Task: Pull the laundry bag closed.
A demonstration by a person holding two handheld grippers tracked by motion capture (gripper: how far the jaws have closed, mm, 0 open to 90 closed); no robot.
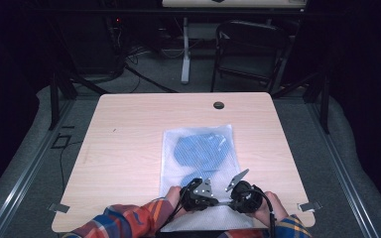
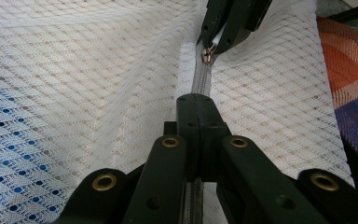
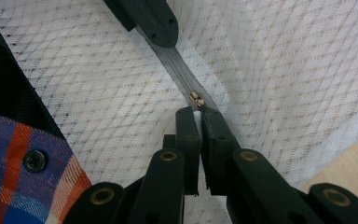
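1. While both black two-jaw grippers are meeting at the near edge of the pale wooden table, the left gripper and right gripper are resting on a white mesh zip bag holding blue fabric
2. The left gripper is pinching the grey zipper tape, jaws closed together
3. The right gripper is clamping something white just beside the small metal zipper slider, jaws nearly together

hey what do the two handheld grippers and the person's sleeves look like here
Both the left gripper and right gripper are black, with flat linked jaws fastened by brass-coloured rivets. Each carries a grey three-cornered plate, with a black cable trailing back. The sleeves are plaid flannel in orange, blue and yellow.
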